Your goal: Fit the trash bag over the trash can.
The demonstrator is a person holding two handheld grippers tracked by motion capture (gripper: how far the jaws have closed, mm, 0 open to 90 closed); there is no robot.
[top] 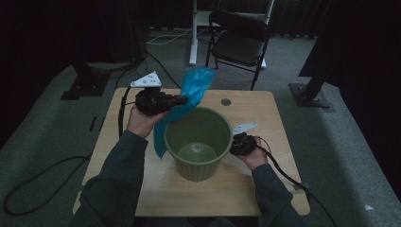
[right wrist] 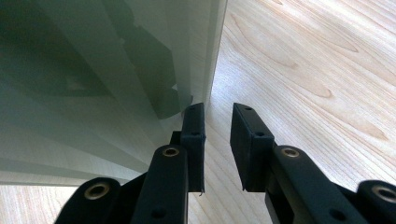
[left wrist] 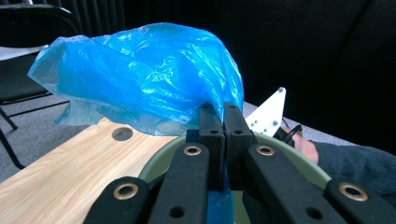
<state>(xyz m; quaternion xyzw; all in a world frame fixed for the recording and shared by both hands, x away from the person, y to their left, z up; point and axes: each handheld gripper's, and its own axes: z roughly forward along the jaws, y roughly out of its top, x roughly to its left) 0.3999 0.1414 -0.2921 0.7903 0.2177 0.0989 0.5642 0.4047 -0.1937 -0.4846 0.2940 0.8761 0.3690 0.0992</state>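
A dim room with black curtains, grey carpet and a folding chair [top: 239, 40] at 12 o'clock behind a pale wooden counter [top: 265, 179]. On the counter stands a green ribbed bin [top: 198, 144], and a blue plastic bag [top: 189, 101] hangs over its rim at about 10 o'clock, part of it billowing up in the air, part trailing down the outside of the bin.

The bag looks feather-light, limp and slippery, a thin film that crumples and catches air, so it will not hold any shape by itself. I would judge the best hold to be a bunched edge near the mouth, pinched hard, as a single flat layer could slide out. The bin seems stiff and light enough to shift if tugged, so steadying its rim or wall makes sense.

The left claw [left wrist: 224, 122] is shut tight on a fold of the bag, the film puffing out beyond its tips. That hand [top: 142, 120] is raised above the counter at the bin's 10 o'clock, forearm reaching in from 7 o'clock, claw pointing across toward the rim.

The right claw [right wrist: 217, 128] stands apart with nothing between its jaws, its left jaw against or just beside the bin's outer wall, low at the bin's 3 o'clock, the hand [top: 253, 156] resting close to the counter.
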